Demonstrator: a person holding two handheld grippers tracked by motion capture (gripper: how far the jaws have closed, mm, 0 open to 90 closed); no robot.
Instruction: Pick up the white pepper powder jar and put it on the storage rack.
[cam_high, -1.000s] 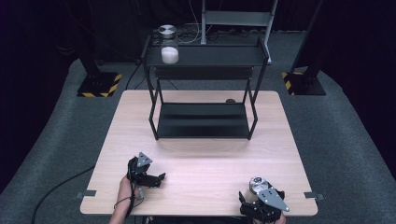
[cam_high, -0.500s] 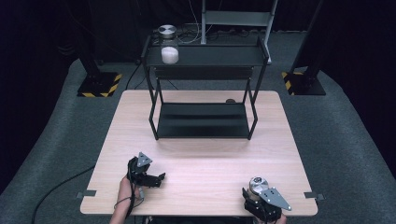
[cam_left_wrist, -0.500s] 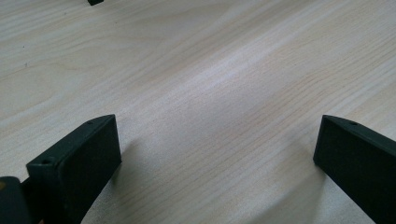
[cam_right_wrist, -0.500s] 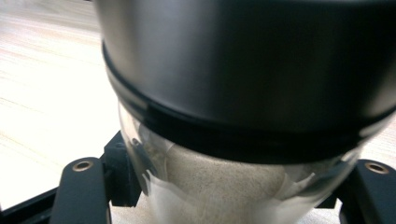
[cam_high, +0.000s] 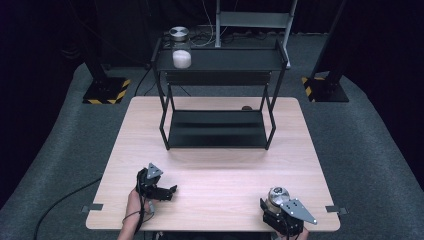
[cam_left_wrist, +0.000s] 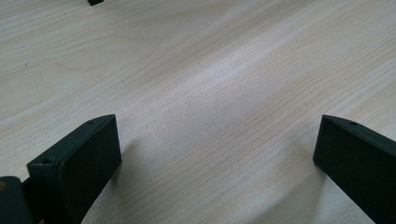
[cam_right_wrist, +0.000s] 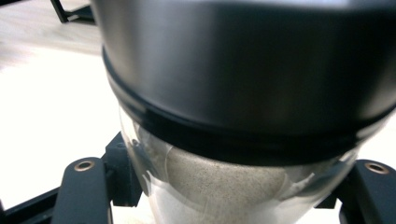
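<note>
In the right gripper view, the jar (cam_right_wrist: 243, 140) is cut off at the top, right and bottom edges and its dark lid (cam_right_wrist: 247, 60) is blurred, while in the high view the right gripper (cam_high: 283, 214) hides the jar's body below the lid.

The left gripper (cam_left_wrist: 212, 154) is positioned low over the light wooden table (cam_left_wrist: 210, 70), jaws spread wide apart, with bare wood grain between them. A small black object (cam_left_wrist: 95, 2) sits at the top edge, unidentifiable.
</note>
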